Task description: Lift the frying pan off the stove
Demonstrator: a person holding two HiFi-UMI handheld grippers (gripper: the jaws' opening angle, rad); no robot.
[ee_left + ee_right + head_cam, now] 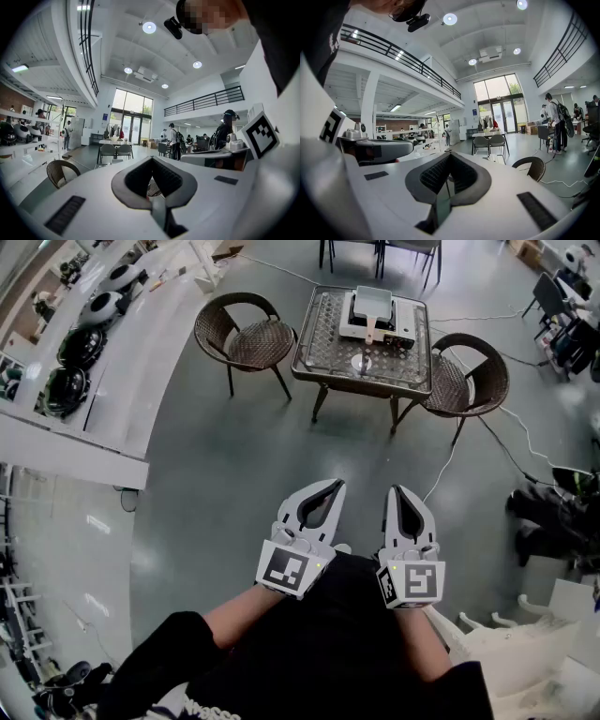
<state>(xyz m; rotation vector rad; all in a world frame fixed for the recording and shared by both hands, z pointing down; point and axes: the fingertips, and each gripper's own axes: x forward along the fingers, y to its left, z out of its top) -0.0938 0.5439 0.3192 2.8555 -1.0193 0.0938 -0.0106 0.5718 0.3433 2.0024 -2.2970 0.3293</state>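
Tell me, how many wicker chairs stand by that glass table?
2. In the head view, one chair stands at the left end of the table and the other chair at its right end. None looks hidden behind it.

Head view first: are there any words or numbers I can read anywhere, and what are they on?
No text reads fully.
White print on the person's black shirt: cut off and blurred, unreadable.
Cubes on the left gripper and right gripper: black squares only, no letters.
Blue sign by the glass doors: too small.
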